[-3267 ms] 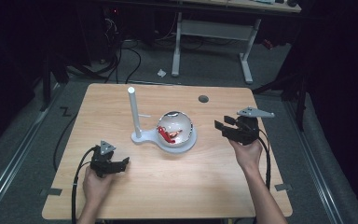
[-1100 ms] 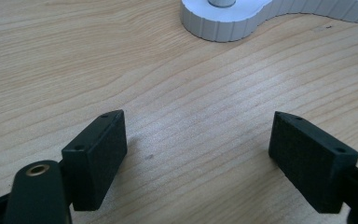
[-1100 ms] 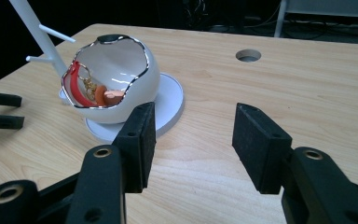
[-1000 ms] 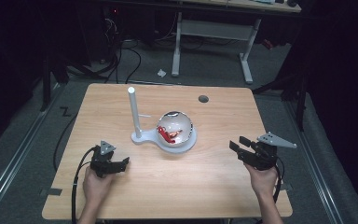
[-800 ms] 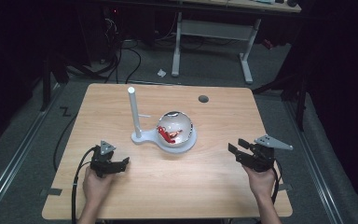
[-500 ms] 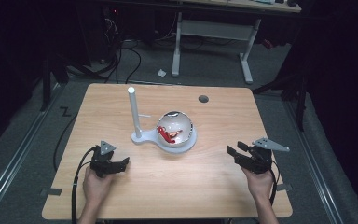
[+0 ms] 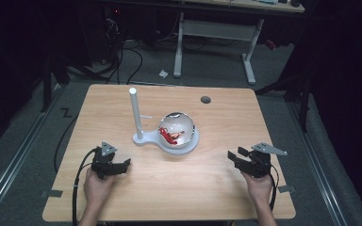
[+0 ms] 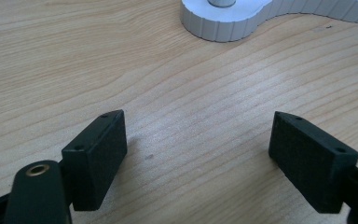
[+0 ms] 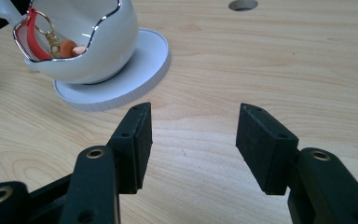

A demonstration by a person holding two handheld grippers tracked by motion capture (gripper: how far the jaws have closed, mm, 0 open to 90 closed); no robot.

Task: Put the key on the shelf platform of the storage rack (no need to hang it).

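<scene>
Left gripper (image 7: 122,164) rests on the table (image 7: 184,197) at the near left, jaws spread and empty, unmoved from the earlier frames. At centre, the white stand (image 7: 143,138) with its upright post carries the white bowl (image 7: 178,133), which holds a red strap (image 9: 30,35) and keyring; position unchanged. Right gripper (image 7: 234,156), earlier raised beside the bowl, has withdrawn to the near right edge and sunk toward the tabletop, jaws apart with nothing between them.
</scene>
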